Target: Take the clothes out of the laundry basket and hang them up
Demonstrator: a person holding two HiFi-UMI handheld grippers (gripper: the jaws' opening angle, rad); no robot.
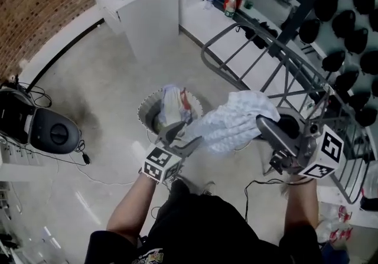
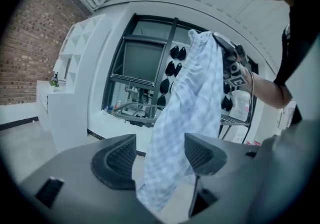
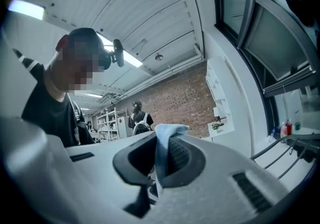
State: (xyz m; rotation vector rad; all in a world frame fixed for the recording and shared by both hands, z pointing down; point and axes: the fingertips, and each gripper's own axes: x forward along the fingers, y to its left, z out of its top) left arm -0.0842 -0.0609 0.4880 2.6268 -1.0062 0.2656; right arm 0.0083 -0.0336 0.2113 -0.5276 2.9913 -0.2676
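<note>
Pale-blue cloth (image 1: 236, 121): thin and checked, out of the basket (image 1: 147, 116) and up in the air just to its right in the head view, hanging in loose folds.
Right hand-held gripper (image 3: 161, 155): my jaws are closed tight on one edge of the cloth. A fold pokes up between the pads, and this grip carries all the weight.
Left hand-held gripper (image 2: 160, 155): my jaws stand wide apart. The lower part of the cloth hangs in the gap, but neither pad presses on it, so this one holds nothing.
Basket: on the floor below my hands, with more clothes (image 1: 171, 103) bunched inside.
Rack (image 1: 277, 59): grey bars beyond the basket and to its right. The cloth is not on it yet.
Step in hand: as I judge it, one piece has been lifted out and I am going for a second hold, so I can open it up before hanging.
Next move: I should close the left jaws on a free edge, well apart from the right grip, and draw the two apart until the cloth is flat. Then I carry it from above the basket over to a rack bar and drape it.
Watch for: thin fabric may slip or bunch if the left pads catch only a fold.
</note>
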